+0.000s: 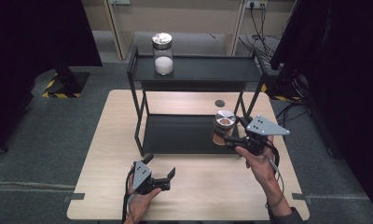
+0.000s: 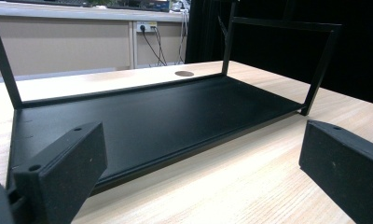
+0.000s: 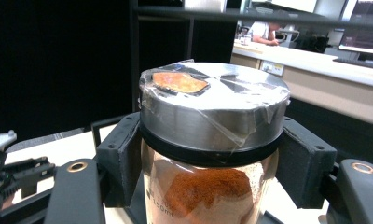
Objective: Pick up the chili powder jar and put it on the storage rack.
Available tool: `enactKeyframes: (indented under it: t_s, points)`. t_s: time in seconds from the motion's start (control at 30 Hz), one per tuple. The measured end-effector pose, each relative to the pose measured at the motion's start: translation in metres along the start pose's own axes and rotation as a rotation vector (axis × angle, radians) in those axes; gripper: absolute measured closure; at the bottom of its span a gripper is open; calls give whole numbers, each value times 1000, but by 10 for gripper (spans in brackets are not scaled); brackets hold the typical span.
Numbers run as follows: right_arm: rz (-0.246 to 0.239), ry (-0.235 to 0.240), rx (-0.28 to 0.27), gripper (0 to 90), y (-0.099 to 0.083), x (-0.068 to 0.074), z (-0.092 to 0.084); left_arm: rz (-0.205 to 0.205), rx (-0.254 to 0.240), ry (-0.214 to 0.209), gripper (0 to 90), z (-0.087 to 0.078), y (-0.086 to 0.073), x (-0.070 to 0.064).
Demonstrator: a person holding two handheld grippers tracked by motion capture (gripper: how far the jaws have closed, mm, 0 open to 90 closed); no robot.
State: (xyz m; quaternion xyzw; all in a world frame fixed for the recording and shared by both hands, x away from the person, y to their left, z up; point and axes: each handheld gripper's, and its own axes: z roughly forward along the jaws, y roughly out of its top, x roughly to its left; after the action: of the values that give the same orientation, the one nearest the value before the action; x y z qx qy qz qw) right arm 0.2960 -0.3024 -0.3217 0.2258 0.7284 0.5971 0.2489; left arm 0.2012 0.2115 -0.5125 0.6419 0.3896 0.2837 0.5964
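Jars going onto a black two-tier shelf (image 1: 194, 70) that stands on the bench (image 1: 105, 154); judged about halfway.

Done, as things lie: one glass jar of white powder (image 1: 162, 55) with a metal lid sits upright on the top tier, toward its left end, nothing touching it.

In hand: jar of red-orange powder (image 1: 222, 127), clamped in the right gripper (image 1: 229, 137). In the right gripper view the two black pads press the glass from either side just below the silver lid (image 3: 212, 105), which is taped over with clear tape; one shaker opening shows orange. Jar is upright. In the high view it hangs clear of the bench, over the right front part of the lower tier (image 2: 142, 121), not resting on either tier.

Left gripper (image 1: 160, 173) is low over the bench near the front edge, jaws spread wide with nothing between them; its own view looks across the bare lower tier.

Left to do, by my reading: carry the red jar to a tier, most likely up beside the white one, though which tier cannot be told; set it down flat, let go, back the gripper out without knocking the frame posts. Right-hand upright of the shelf is close to the jar, so that is the spot to watch
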Motion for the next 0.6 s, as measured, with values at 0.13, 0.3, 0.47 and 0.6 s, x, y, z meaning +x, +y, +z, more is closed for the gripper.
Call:
enactKeyframes:
  t_s: [0.13,0.3,0.47,0.6]
  points:
    - [-14,15,1,323,15,-4,5,-4,-3,-1,3,0,0,0]
    - [-3,42,0,323,31,-8,11,-2,0,0,3,0,0,0]
    - [-4,61,-4,323,49,-9,20,-5,-2,3,3,0,0,0]
    - [-7,67,-4,323,63,-11,28,-5,-1,2,3,0,0,1]
